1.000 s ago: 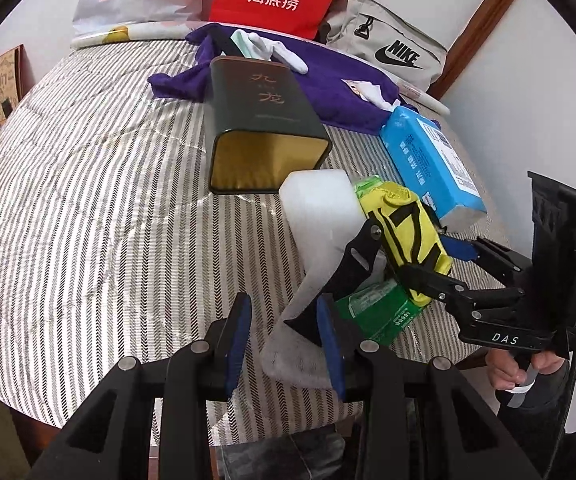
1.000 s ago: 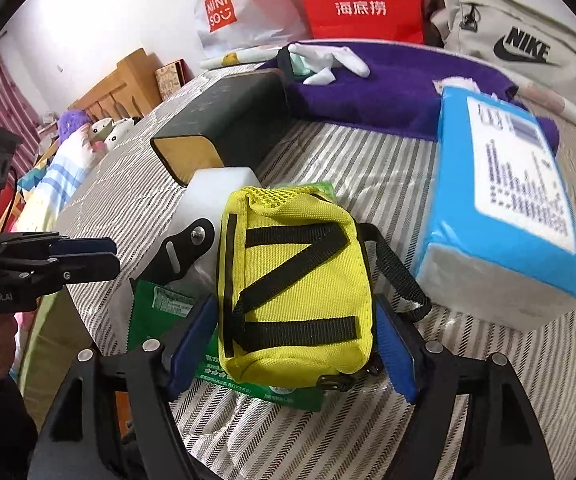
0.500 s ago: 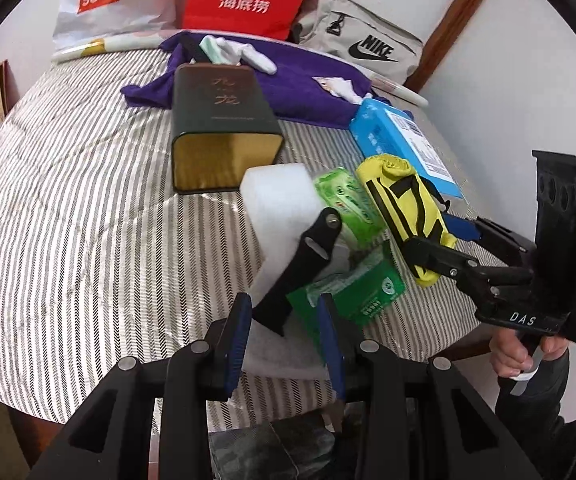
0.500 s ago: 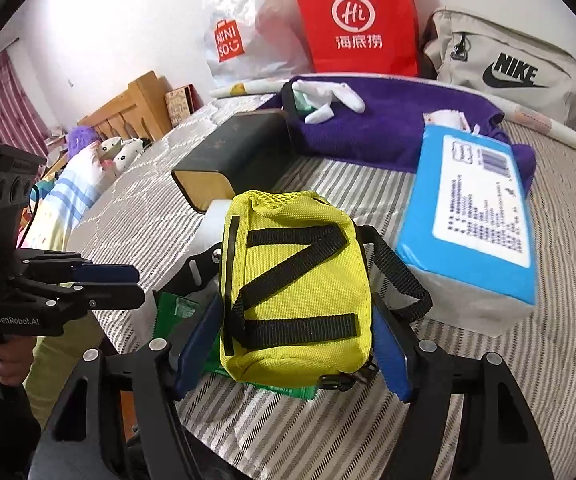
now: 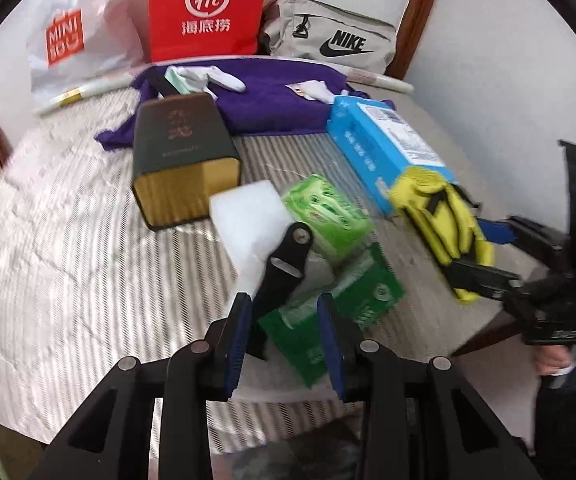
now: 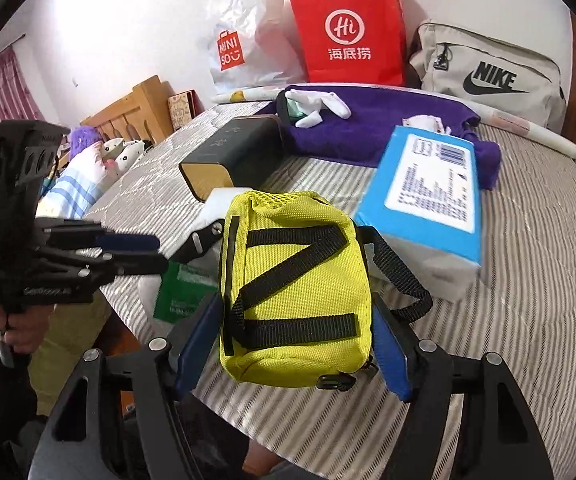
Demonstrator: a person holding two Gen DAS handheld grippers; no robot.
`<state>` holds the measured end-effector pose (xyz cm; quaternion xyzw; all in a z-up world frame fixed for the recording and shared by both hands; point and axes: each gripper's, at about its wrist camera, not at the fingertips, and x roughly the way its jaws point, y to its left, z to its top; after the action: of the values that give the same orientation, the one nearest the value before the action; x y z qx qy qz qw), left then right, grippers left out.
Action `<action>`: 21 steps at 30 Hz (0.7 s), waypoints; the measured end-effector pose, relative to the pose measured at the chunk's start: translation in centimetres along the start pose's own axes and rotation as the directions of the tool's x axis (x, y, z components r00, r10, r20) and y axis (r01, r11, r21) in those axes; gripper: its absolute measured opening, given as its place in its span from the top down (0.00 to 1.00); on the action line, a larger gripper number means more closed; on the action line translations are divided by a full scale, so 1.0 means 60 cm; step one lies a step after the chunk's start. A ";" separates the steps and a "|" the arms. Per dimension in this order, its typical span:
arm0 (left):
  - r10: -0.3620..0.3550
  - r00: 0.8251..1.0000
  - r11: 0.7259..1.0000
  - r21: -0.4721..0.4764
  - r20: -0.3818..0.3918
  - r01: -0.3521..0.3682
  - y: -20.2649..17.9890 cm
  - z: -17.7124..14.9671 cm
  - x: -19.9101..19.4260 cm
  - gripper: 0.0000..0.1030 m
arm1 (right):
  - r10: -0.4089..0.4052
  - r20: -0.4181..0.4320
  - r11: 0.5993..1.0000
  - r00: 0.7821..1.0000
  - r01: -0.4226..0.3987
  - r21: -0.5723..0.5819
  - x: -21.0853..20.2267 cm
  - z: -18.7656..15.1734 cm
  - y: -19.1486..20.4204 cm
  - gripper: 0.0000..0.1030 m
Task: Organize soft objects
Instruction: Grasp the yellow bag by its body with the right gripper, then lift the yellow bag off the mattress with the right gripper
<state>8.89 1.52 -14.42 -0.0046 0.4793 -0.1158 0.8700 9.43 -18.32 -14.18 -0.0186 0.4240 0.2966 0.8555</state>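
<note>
Yellow pouch point(image 6: 296, 300) with black straps in a Z shape is clamped between the blue pads of the right hand-held gripper point(image 6: 294, 344) above the striped bed point(image 6: 528, 280), while the left hand-held gripper point(image 5: 283, 344) hovers narrowly parted, holding nothing, over a green packet point(image 5: 328, 320).

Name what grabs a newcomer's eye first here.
The bright yellow pouch clamped in the right gripper, lifted above the striped bed. Behind it, the red paper bag stands against the wall, beside the blue tissue pack.
</note>
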 end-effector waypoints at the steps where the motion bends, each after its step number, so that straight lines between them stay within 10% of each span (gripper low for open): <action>1: 0.014 1.000 1.000 0.009 -0.001 -0.014 -0.001 0.001 0.002 0.69 | -0.005 -0.001 1.000 1.000 0.005 0.001 -0.002 -0.003 -0.003 0.31; 21: 0.005 0.999 1.000 0.008 -0.036 -0.005 0.008 0.002 0.059 0.71 | -0.105 -0.064 0.992 0.992 0.109 0.067 0.002 -0.054 -0.080 0.31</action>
<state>10.90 1.24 -17.32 0.0022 0.4945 -0.1158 0.8614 9.71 -23.12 -17.41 -0.0202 0.4580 0.2344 0.8572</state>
